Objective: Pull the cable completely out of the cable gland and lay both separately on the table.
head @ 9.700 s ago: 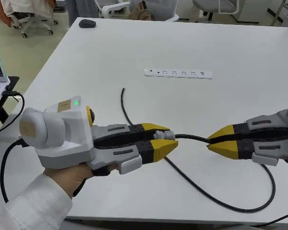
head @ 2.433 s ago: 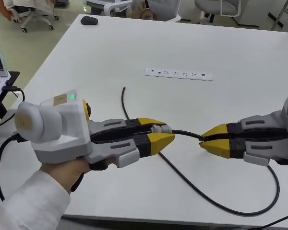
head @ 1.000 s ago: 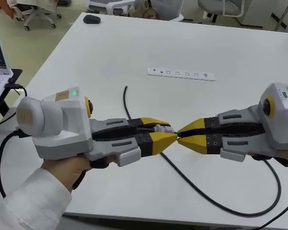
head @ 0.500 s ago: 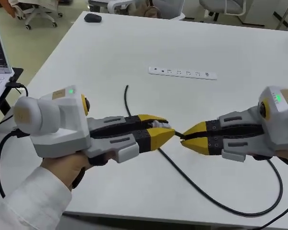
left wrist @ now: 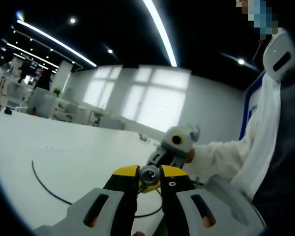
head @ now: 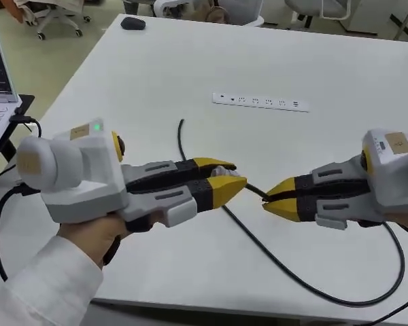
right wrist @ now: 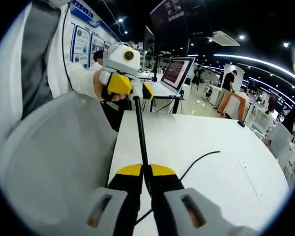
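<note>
Left gripper (head: 235, 178) is held above the table (head: 313, 54), near its front-left part. Its jaws are pinched on the cable gland (head: 219, 172). In the left gripper view the gland (left wrist: 148, 172) sits right between the yellow tips of the left gripper (left wrist: 148, 183), round end facing the camera.

Right gripper (head: 266, 200) is just to the right, tips pointing at the left one, close but not touching. Its jaws are pressed together on the cable (head: 253, 191). The right gripper view confirms it. The black cable (right wrist: 139, 125) comes out from between the tips of the right gripper (right wrist: 146, 172) and runs straight up to the left gripper's yellow jaws.

Cable is not out of the gland yet. A short straight stretch spans the gap between the two grippers, both off the table surface.

The rest of the cable lies on the table. A free end shows beyond the left gripper, on the power strip side. The cable passes under the jaws, runs diagonally toward the front edge, and loops back up on the right behind the right gripper body.

White power strip (head: 260, 102) lies further back on the table, well apart from the grippers. Dark mouse (head: 132, 23) is at the far left corner. A laptop (right wrist: 177, 71) sits off to the left side, past the table's end.

A hand in a white sleeve (head: 95, 238) holds the left gripper from below.
</note>
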`<action>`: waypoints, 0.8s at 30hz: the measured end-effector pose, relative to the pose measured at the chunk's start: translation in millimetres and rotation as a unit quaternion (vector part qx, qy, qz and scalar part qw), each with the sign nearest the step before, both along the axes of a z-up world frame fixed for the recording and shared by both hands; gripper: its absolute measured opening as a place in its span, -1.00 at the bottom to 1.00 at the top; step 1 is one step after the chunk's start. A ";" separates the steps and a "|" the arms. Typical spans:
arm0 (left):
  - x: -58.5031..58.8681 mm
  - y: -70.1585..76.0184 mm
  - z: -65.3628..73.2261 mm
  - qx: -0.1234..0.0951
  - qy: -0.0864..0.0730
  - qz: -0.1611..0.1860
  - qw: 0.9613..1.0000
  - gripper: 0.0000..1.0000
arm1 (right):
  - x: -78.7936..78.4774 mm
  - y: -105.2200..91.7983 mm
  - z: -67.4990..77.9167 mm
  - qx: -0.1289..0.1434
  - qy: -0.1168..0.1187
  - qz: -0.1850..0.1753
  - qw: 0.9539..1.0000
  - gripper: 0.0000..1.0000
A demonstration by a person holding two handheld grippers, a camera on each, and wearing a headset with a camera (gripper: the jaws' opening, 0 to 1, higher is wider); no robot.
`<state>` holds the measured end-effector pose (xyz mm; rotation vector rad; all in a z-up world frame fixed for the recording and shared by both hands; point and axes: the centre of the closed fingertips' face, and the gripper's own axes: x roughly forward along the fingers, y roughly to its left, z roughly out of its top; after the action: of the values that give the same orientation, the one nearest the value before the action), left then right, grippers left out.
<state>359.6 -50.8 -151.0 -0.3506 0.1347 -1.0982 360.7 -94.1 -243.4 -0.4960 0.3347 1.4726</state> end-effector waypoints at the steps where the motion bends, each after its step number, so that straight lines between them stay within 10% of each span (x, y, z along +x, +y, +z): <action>1: 0.8 1.8 1.3 -0.006 0.001 0.003 1.000 -0.64 | 1.3 -1.2 -3.1 -0.003 0.002 -0.003 1.000 -0.95; 24: 14.4 16.0 -1.8 -0.012 0.019 0.042 0.999 -0.64 | 41.2 10.8 -99.3 -0.094 0.037 -0.090 0.991 -0.93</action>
<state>374.0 -34.8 -152.8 -0.3943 0.1395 -1.0110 401.9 -83.3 -342.7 -0.5474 0.5671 1.2927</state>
